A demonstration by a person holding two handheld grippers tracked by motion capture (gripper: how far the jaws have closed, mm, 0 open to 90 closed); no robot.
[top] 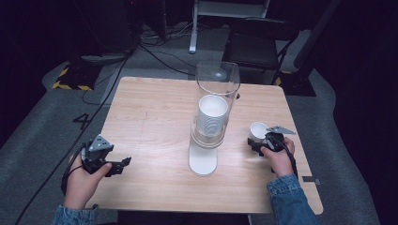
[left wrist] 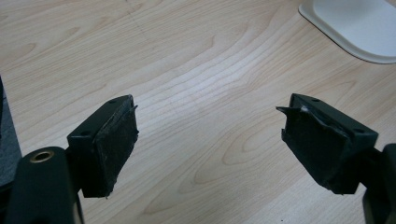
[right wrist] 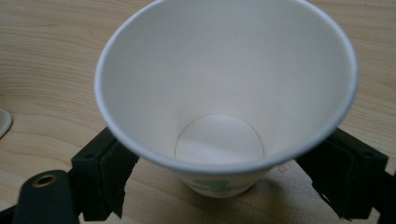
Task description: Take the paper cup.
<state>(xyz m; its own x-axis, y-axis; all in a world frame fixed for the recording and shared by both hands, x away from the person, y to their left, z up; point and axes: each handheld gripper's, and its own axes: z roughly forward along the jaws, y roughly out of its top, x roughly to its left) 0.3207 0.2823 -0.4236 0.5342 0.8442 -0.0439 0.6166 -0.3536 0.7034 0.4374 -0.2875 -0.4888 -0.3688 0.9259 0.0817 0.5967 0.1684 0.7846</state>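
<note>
White paper cup (right wrist: 224,93) upright between jaws of right gripper (top: 265,140), flanked on both sides, contact unclear; cup stack (top: 211,115) in dispenser to its left; left gripper (left wrist: 210,144) agape, empty, farther off.

Denim sleeves (top: 288,197), black hand-held grippers (top: 112,166) (grey plates)

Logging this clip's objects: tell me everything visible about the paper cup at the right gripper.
The cup is white paper with a rolled rim, a round flat bottom and a green print low on its outside. It is empty, upright, mouth up, and looks undented. It stands on the wooden table to the right of the cup dispenser, apart from it. The right gripper has a jaw at each side of its lower wall; whether they press it cannot be told.
</note>
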